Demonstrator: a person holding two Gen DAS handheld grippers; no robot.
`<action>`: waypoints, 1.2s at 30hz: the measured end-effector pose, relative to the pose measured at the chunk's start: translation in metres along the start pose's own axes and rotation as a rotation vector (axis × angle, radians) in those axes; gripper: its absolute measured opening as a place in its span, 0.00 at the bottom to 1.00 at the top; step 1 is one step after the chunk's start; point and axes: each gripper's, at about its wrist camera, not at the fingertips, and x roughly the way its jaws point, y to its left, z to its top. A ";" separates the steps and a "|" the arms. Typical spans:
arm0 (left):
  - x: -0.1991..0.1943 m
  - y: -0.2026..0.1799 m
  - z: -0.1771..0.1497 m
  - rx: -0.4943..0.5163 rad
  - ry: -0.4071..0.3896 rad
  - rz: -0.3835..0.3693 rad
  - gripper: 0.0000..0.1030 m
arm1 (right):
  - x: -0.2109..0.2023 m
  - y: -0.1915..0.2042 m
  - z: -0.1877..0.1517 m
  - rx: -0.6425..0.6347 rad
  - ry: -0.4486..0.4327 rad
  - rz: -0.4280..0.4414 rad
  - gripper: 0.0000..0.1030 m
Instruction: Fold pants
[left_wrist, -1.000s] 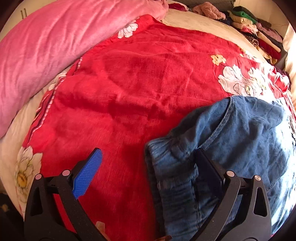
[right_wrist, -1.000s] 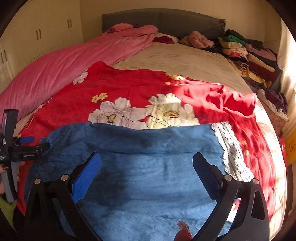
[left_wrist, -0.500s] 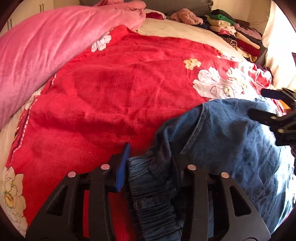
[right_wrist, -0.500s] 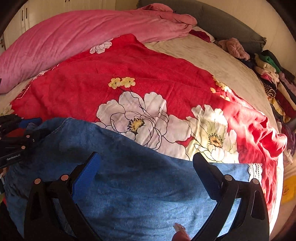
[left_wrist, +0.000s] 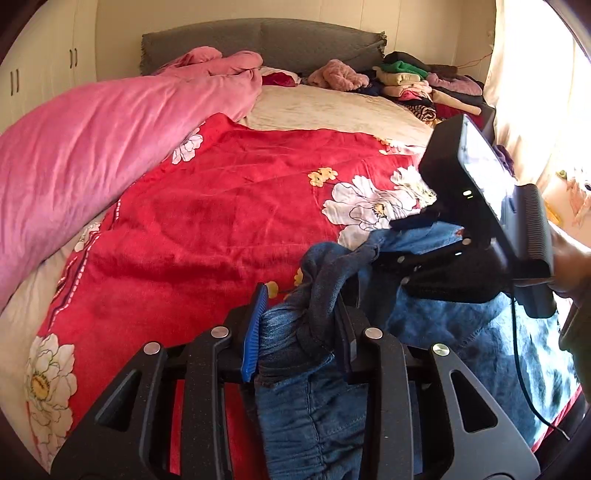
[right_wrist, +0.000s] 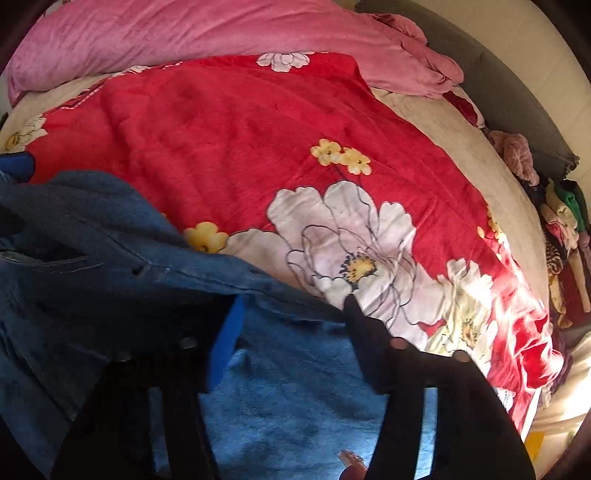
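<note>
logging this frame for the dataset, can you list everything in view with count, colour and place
jeans: 1, blue denim, near edge of bed, bunched
blanket: 1, red with white flowers, under jeans
quilt: 1, pink, along bed's left side
sheet: 1, beige, by headboard
headboard: 1, grey, far end
folded clothes: several, mixed colours, far right corner
wardrobe: 1, cream, left wall
left gripper: shut on jeans
right gripper: narrowed over jeans' edge, grip unclear

Right gripper over denim pants on a floral bed

The right gripper (right_wrist: 291, 310) spreads its fingers across the blue jeans (right_wrist: 110, 258); ahead lies the red flowered blanket (right_wrist: 229, 122), a pink duvet (right_wrist: 177, 33) beyond it.
</note>
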 end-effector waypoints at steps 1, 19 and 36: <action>-0.001 0.003 -0.002 -0.001 0.000 0.008 0.24 | -0.007 0.000 -0.002 0.017 -0.020 0.004 0.21; -0.061 -0.008 -0.031 0.052 -0.041 -0.006 0.27 | -0.162 0.029 -0.108 0.347 -0.303 0.127 0.08; -0.090 0.003 -0.112 0.090 0.128 -0.002 0.37 | -0.170 0.148 -0.196 0.302 -0.222 0.235 0.08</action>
